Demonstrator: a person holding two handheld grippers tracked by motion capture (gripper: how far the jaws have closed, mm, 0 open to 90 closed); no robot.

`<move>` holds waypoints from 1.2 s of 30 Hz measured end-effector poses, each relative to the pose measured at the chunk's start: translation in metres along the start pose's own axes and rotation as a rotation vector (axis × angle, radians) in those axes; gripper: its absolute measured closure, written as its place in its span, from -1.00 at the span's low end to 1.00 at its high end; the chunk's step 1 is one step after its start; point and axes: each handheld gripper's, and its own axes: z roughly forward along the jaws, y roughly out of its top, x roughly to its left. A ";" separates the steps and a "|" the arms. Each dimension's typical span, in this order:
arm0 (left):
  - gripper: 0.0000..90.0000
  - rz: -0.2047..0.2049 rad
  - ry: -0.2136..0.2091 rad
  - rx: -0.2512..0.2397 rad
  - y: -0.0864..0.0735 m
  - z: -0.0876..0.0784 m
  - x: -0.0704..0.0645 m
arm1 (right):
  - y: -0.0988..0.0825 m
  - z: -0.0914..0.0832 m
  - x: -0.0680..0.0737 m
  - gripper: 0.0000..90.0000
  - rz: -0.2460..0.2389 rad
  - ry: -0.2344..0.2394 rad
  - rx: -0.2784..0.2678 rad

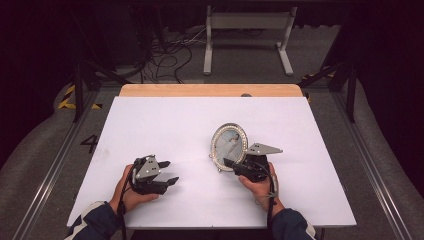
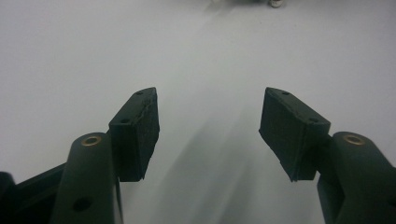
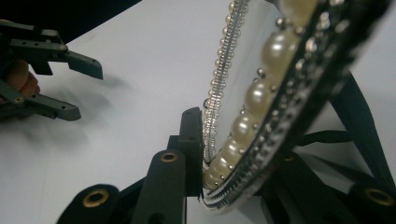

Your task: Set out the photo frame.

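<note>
The right gripper (image 3: 205, 154) pinches the lower rim of an oval silver picture frame edged with pearl beads (image 1: 229, 145), standing tilted on the white bench (image 1: 165, 125) right of centre. The left gripper (image 1: 167, 172) rests well apart, fingers (image 2: 135, 130) spread over bare surface. Beyond lie grey floor and tangled black cables (image 1: 167, 60).

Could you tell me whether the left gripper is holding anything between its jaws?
No, the left gripper has its jaws spread apart over the bare white table, with nothing between them.
</note>
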 end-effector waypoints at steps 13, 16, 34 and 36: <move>-0.28 -0.012 -0.012 -0.038 0.015 0.008 0.004 | 0.000 -0.001 0.000 0.50 0.024 -0.015 -0.008; -0.30 0.002 -0.027 -0.051 0.021 0.013 0.004 | 0.000 0.002 0.002 0.56 0.026 -0.029 -0.024; -0.43 0.012 -0.119 -0.107 0.069 0.060 0.019 | -0.002 0.005 -0.005 0.80 0.021 0.087 0.001; -0.43 0.007 -0.125 -0.106 0.073 0.065 0.019 | -0.002 0.006 -0.006 0.80 0.019 0.094 0.005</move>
